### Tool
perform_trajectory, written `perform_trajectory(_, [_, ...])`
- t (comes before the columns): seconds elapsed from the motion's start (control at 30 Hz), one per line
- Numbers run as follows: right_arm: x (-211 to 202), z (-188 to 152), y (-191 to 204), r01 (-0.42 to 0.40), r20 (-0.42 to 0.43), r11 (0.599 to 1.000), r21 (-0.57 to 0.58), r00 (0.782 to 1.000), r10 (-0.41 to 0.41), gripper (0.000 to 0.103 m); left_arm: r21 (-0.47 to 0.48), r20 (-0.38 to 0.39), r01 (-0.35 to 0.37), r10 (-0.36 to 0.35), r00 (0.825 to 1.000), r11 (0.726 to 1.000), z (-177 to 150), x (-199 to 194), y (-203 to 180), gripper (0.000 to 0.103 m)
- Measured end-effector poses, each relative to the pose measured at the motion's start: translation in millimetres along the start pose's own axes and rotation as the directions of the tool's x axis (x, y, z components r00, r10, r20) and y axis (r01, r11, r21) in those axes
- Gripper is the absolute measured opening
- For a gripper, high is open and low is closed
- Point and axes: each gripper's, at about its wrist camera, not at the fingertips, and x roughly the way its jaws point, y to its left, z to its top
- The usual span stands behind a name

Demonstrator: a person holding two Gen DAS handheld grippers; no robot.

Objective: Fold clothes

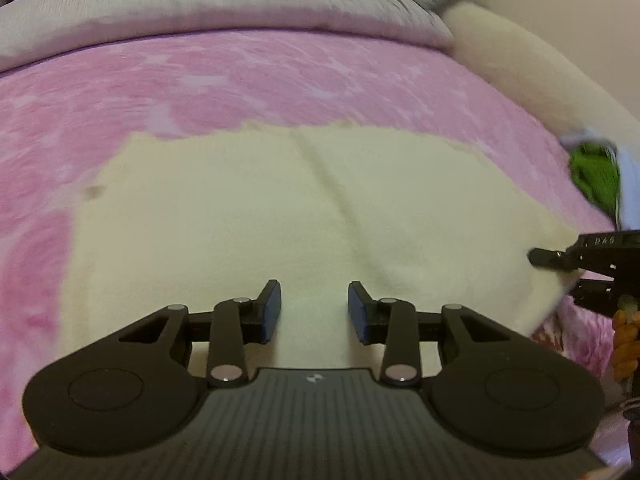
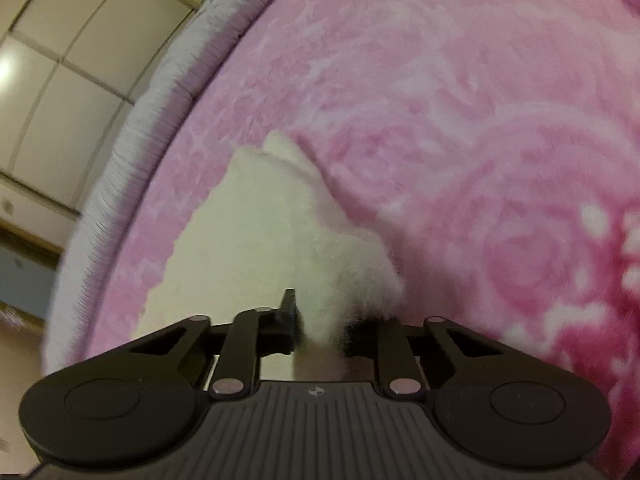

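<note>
The left gripper [image 1: 315,307] hovers with its jaws parted, a clear gap between the two blue pads [image 1: 272,312], and nothing is caught between them. It points forward, tilted down toward what lies beneath it. The right gripper [image 2: 322,326] has its jaws drawn in on a fold of cream fabric [image 2: 324,280], which bunches up between the fingers [image 2: 289,312] and hides most of the far one. In the left wrist view the right gripper shows at the right edge, its black finger tip reaching in sideways, level with the left one and well apart from it.
</note>
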Motion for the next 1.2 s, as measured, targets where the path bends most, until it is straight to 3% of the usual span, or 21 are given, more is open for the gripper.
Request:
perform_trajectory(0.07, [-11,-9,37,0.074,0.086,0.974,-0.214,0.995,-0.057,0.013,-0.05,0.01,0.007,-0.007,1.0,0.999,-1,-14,15,0.032])
perform_trajectory(0.1, [-17,-19,59,0.111,0.15,0.935,-0.338,0.987,-0.063,0.012,-0.076,0.015,0.011,-0.01,1.0,0.997,-1,-22,23,0.032])
perform_trajectory(0.17, [-27,-50,104,0.151,0.242,0.812,-0.564,0.97,-0.012,0.012,-0.144,0.029,0.035,-0.031,0.999,0.989,-2,-36,42,0.032])
perform_trajectory(0.23, [-33,-84,143,0.17,0.281,0.659,-0.732,0.958,0.065,0.012,-0.232,0.061,0.105,-0.093,0.994,0.967,-6,-48,63,0.032])
perform_trajectory(0.33, [-25,-144,180,0.164,0.239,0.402,-0.901,0.96,0.144,0.012,-0.329,0.111,0.203,-0.176,0.978,0.922,-11,-58,85,0.033])
perform_trajectory(0.4, [-13,-183,190,0.133,0.177,0.267,-0.954,0.973,0.15,0.014,-0.372,0.133,0.244,-0.208,0.969,0.896,-16,-60,94,0.035])
perform_trajectory(0.47, [2,-214,191,0.072,0.091,0.172,-0.982,0.99,0.109,0.023,-0.412,0.137,0.254,-0.216,0.967,0.875,-19,-60,101,0.036])
perform_trajectory(0.5, [9,-226,190,0.041,0.053,0.134,-0.99,0.994,0.091,0.033,-0.425,0.137,0.256,-0.218,0.966,0.868,-21,-61,103,0.036])
perform_trajectory(0.53, [10,-233,188,0.024,0.034,0.109,-0.994,0.995,0.09,0.051,-0.436,0.137,0.257,-0.218,0.966,0.863,-23,-62,104,0.036])
perform_trajectory(0.6, [4,-237,185,-0.016,-0.006,0.099,-0.995,0.995,0.1,0.063,-0.457,0.144,0.264,-0.222,0.964,0.849,-25,-64,106,0.036])
perform_trajectory(0.63, [1,-237,184,-0.037,-0.026,0.104,-0.994,0.994,0.106,0.062,-0.47,0.162,0.275,-0.224,0.961,0.839,-25,-66,107,0.036])
perform_trajectory(0.67, [-5,-231,181,-0.063,-0.047,0.135,-0.989,0.992,0.118,0.061,-0.479,0.183,0.288,-0.227,0.957,0.829,-25,-69,108,0.036])
perform_trajectory(0.77, [-30,-193,174,-0.145,-0.093,0.301,-0.943,0.979,0.181,0.061,-0.488,0.234,0.347,-0.262,0.936,0.801,-19,-75,107,0.042])
perform_trajectory(0.83, [-43,-160,164,-0.185,-0.091,0.449,-0.874,0.971,0.222,0.059,-0.485,0.231,0.367,-0.288,0.929,0.794,-13,-69,106,0.046])
perform_trajectory(0.9, [-49,-121,143,-0.208,-0.064,0.63,-0.748,0.968,0.243,0.057,-0.494,0.21,0.368,-0.303,0.93,0.788,-10,-55,103,0.046])
perform_trajectory(0.97, [-48,-85,114,-0.222,-0.055,0.818,-0.53,0.972,0.228,0.053,-0.503,0.188,0.368,-0.317,0.93,0.782,-7,-41,100,0.047])
perform_trajectory(1.03, [-22,-55,80,-0.188,-0.092,0.951,-0.244,0.981,0.17,0.033,-0.522,0.173,0.371,-0.331,0.928,0.768,-4,-28,97,0.047])
perform_trajectory(1.13, [13,-43,42,-0.175,-0.171,0.984,0.033,0.969,0.178,0.024,-0.539,0.181,0.405,-0.369,0.912,0.738,6,-16,91,0.048])
perform_trajectory(1.2, [34,-46,35,-0.176,-0.22,0.978,0.116,0.955,0.198,0.024,-0.548,0.19,0.427,-0.39,0.901,0.719,13,-9,87,0.048])
